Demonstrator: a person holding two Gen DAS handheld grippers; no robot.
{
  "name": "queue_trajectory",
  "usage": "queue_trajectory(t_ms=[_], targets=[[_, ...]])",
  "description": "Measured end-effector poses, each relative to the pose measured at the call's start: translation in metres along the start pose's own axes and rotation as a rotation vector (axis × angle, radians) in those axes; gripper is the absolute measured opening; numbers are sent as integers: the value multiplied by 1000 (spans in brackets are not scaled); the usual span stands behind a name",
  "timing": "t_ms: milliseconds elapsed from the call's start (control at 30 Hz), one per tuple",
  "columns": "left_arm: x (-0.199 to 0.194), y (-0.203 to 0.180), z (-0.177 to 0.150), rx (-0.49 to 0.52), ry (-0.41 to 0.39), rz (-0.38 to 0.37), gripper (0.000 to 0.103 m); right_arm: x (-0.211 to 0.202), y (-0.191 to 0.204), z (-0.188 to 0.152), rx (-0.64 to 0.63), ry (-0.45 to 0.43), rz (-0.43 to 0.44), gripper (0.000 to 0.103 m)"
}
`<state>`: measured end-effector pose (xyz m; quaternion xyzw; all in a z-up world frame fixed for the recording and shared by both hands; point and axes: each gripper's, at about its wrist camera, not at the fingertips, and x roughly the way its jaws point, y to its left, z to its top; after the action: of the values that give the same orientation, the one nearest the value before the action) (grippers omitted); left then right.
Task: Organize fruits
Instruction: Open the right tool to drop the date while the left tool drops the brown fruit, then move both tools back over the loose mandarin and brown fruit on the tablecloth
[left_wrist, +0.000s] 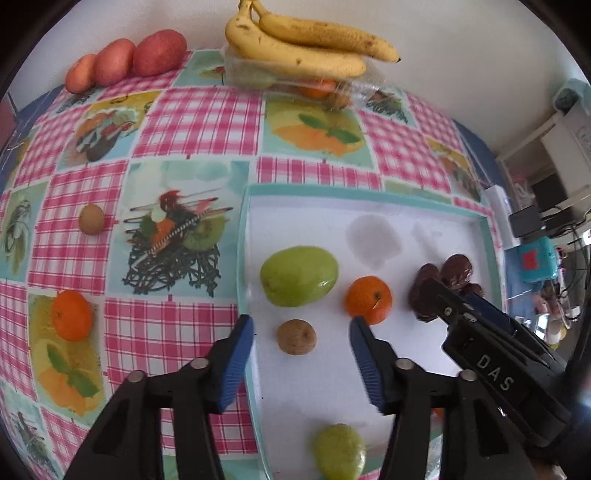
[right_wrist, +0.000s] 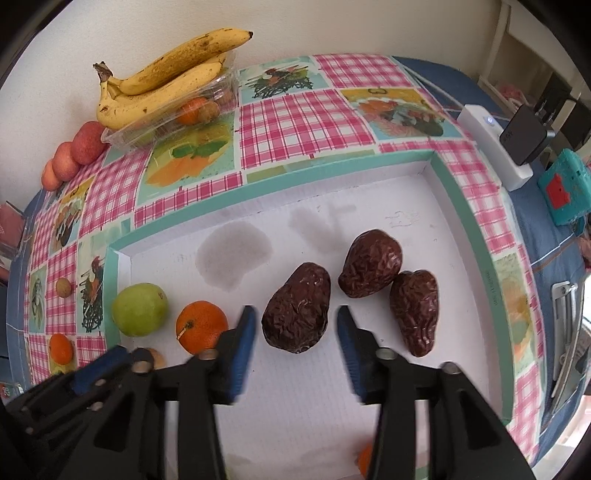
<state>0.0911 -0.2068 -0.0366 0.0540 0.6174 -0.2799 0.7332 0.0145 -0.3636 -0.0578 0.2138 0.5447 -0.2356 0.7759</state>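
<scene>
Blue-padded jaws of the left gripper (left_wrist: 301, 326) and right gripper (right_wrist: 295, 325) stand apart, clamping nothing, above a white tray (left_wrist: 369, 206) on a checked tablecloth (left_wrist: 207, 110). Sorting well means lifting straight clear, judging by the small brown fruit (left_wrist: 296, 336) and wrinkled dark fruit (right_wrist: 296, 307) lying free between the pads.

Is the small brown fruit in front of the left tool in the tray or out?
In: the small brown fruit lies on the tray floor.

Green fruit (left_wrist: 298, 276), mandarin (left_wrist: 368, 300), dark avocados (right_wrist: 370, 263) rest in tray (left_wrist: 369, 201).
</scene>
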Motion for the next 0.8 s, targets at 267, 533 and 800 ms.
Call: queue_trajectory(t_ms=[267,533,800], targets=[[-40,18,11,-26,-108,90,87,-33,-5,8,9,-92,-7,74],[-67,43,16,-30,-222,212,103,-58,-11,13,25,-156,-20,80],[-69,63,14,-64,-213,228,103,-57,-1,10,13,-172,-22,97]])
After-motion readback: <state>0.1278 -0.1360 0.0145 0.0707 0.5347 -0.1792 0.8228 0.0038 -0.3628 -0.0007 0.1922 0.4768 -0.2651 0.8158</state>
